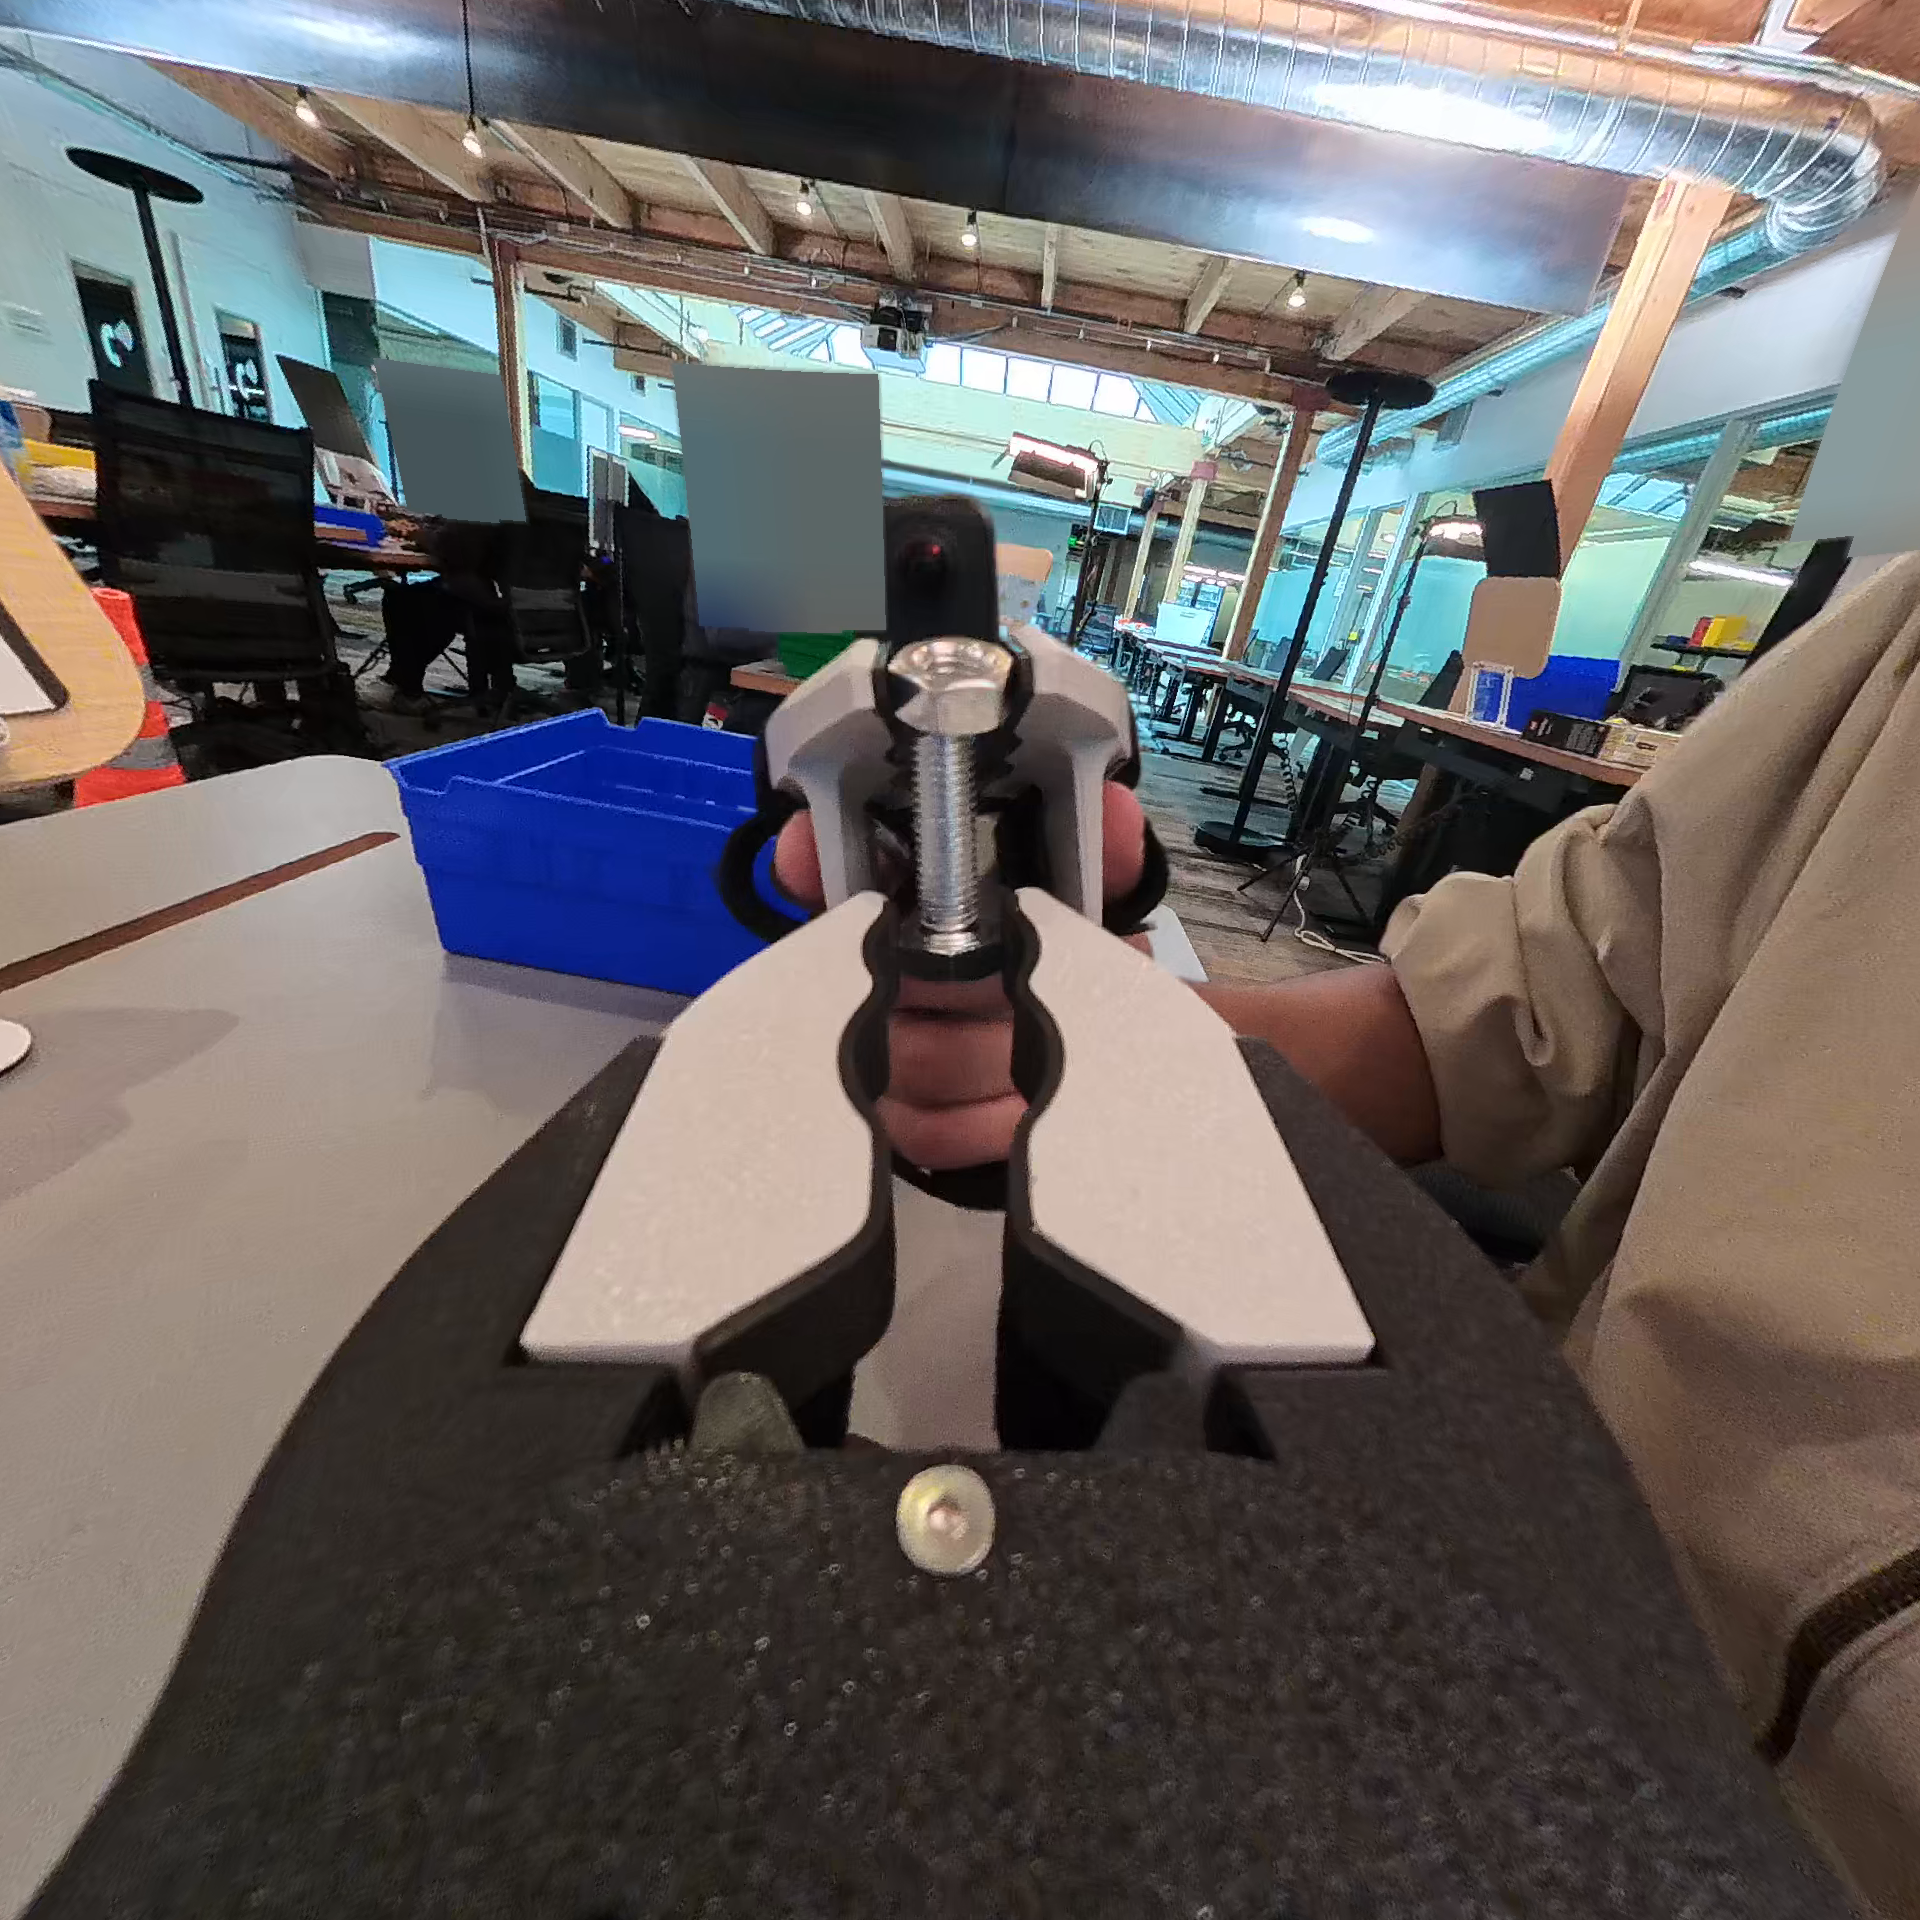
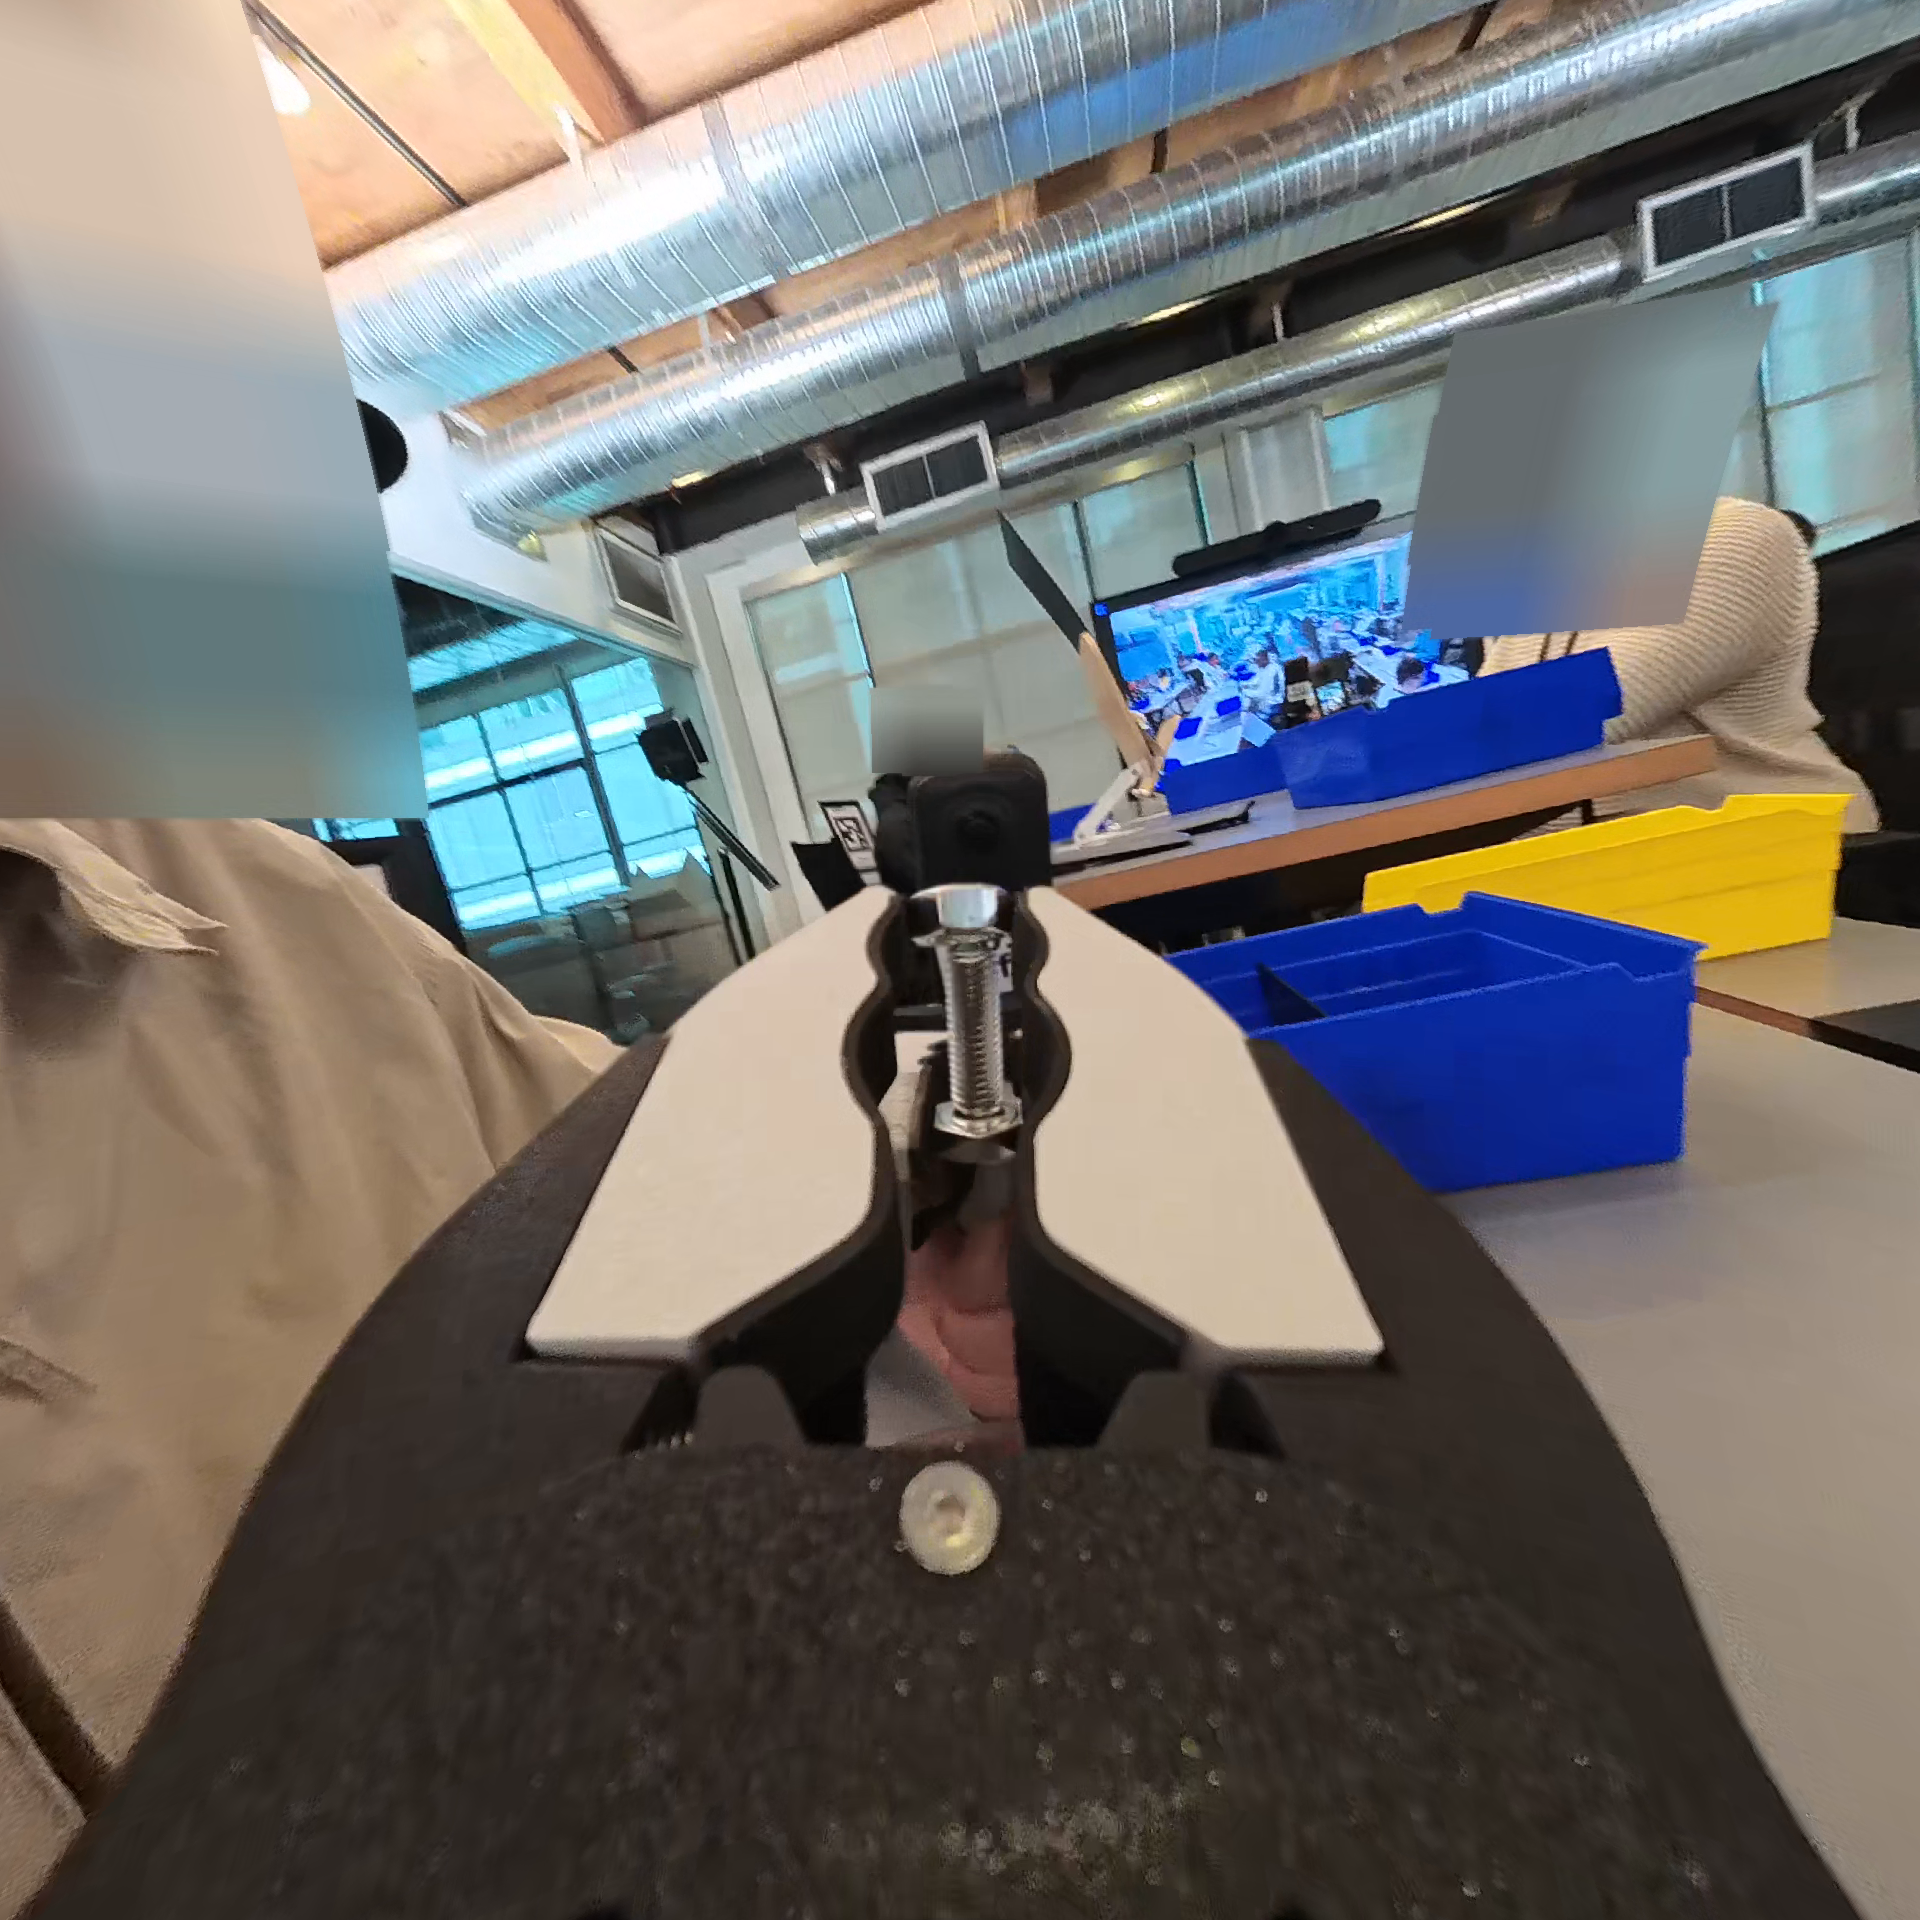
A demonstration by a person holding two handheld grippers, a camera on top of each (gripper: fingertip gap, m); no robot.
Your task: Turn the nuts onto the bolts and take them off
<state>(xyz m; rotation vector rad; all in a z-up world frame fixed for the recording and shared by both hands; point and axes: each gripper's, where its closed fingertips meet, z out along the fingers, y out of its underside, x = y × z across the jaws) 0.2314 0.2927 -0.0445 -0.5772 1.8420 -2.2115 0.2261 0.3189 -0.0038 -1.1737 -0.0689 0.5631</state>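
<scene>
A silver bolt (image 1: 943, 821) is held in the air between my two grippers, which face each other. My left gripper (image 1: 945, 920) is shut on the bolt's head end at its fingertips. The right gripper's white fingers (image 1: 1081, 727) reach toward me along the bolt, and its black pads are shut on a silver hex nut (image 1: 951, 688) at the bolt's far end. In the right wrist view the nut (image 2: 977, 1117) sits deep between the pads of my right gripper (image 2: 961, 899), the threaded bolt (image 2: 968, 1018) runs forward, and its head lies at the tips. The left gripper is mostly hidden there.
A blue bin (image 1: 582, 831) stands on the grey table (image 1: 260, 1039) behind the grippers. In the right wrist view the blue divided bin (image 2: 1475, 1060) and a yellow bin (image 2: 1621, 873) stand to the right. A person's beige sleeve (image 1: 1662, 1039) is close on the right. The gap from one gripper's tips to the other's is roughly 4 cm.
</scene>
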